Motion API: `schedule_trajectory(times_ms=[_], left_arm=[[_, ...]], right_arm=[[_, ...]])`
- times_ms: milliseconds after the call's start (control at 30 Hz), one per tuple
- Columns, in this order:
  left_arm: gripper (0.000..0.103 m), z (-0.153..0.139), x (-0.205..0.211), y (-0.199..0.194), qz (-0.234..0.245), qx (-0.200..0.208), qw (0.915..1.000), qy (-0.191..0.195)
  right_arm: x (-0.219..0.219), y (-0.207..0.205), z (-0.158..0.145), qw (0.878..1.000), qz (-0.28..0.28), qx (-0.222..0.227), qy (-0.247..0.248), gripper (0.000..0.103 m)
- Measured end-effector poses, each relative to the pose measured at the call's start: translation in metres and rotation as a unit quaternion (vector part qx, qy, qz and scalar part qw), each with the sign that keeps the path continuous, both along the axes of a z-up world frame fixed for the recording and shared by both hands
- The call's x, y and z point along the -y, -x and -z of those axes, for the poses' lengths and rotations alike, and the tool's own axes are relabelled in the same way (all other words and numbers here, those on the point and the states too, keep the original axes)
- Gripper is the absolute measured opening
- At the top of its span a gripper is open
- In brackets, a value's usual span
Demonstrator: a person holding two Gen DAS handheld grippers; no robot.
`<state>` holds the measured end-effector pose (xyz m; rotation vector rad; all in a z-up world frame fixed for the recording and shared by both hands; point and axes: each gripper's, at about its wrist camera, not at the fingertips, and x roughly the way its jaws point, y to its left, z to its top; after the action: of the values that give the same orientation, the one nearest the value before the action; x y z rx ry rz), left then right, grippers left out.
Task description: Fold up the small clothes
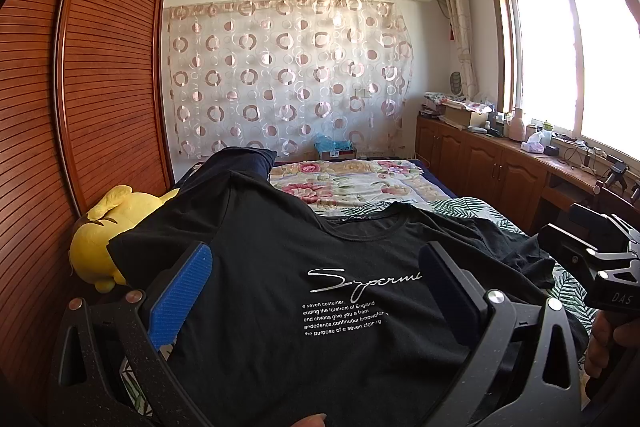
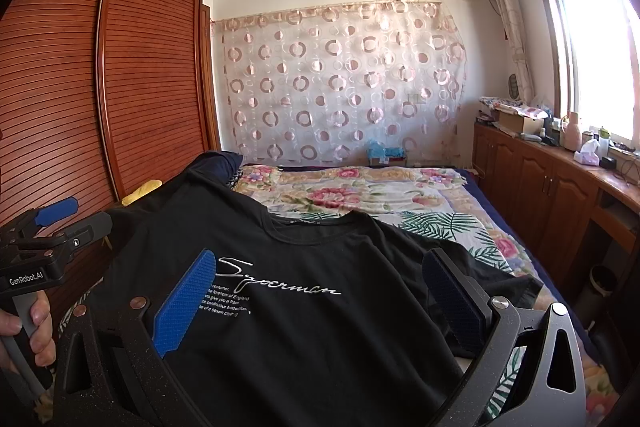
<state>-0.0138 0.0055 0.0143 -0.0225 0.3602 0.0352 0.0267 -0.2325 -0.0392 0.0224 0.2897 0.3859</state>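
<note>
A black T-shirt (image 1: pixel 320 347) with white script print lies face up on the bed, collar (image 1: pixel 360 227) pointing away from me. My left gripper (image 1: pixel 316 287) hovers open over its chest, blue pads spread wide on either side of the print, nothing between them. My right gripper (image 2: pixel 320 303) is open too, straddling the same shirt (image 2: pixel 320 347) a little further right. The shirt's right sleeve (image 2: pixel 500 279) lies rumpled. Its left shoulder drapes towards a plush toy. A hand (image 2: pixel 28 323) holds the left gripper's handle.
A yellow plush toy (image 1: pixel 100 239) sits at the bed's left edge against a slatted wooden wardrobe (image 1: pixel 100 87). A dark navy cloth (image 1: pixel 240 163) lies behind the shirt. A floral bed cover (image 1: pixel 360 183) stretches beyond. Cluttered wooden cabinets (image 1: pixel 500 163) run under the window.
</note>
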Motion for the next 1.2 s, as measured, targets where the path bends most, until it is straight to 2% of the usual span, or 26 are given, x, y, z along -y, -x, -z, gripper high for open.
schedule_trajectory(times_ms=[433, 800, 1067, 1200], left_arm=[[0.103, 0.004, -0.006, -0.008, -0.007, -0.013, 0.9999, -0.004], [0.103, 0.026, -0.041, -0.024, -0.038, -0.048, 0.9981, -0.008], [0.103, 0.034, -0.063, -0.026, -0.049, -0.064, 0.9967, -0.008], [0.103, 0.039, -0.078, -0.026, -0.051, -0.072, 0.9961, -0.012]], right_arm=[[-0.006, -0.009, 0.007, 1.0, -0.02, -0.017, 0.006, 0.103], [-0.005, -0.033, 0.013, 0.997, -0.049, -0.054, 0.012, 0.103], [-0.004, -0.054, 0.006, 0.993, -0.084, -0.078, 0.001, 0.103], [-0.002, -0.067, 0.0, 0.993, -0.088, -0.081, 0.011, 0.103]])
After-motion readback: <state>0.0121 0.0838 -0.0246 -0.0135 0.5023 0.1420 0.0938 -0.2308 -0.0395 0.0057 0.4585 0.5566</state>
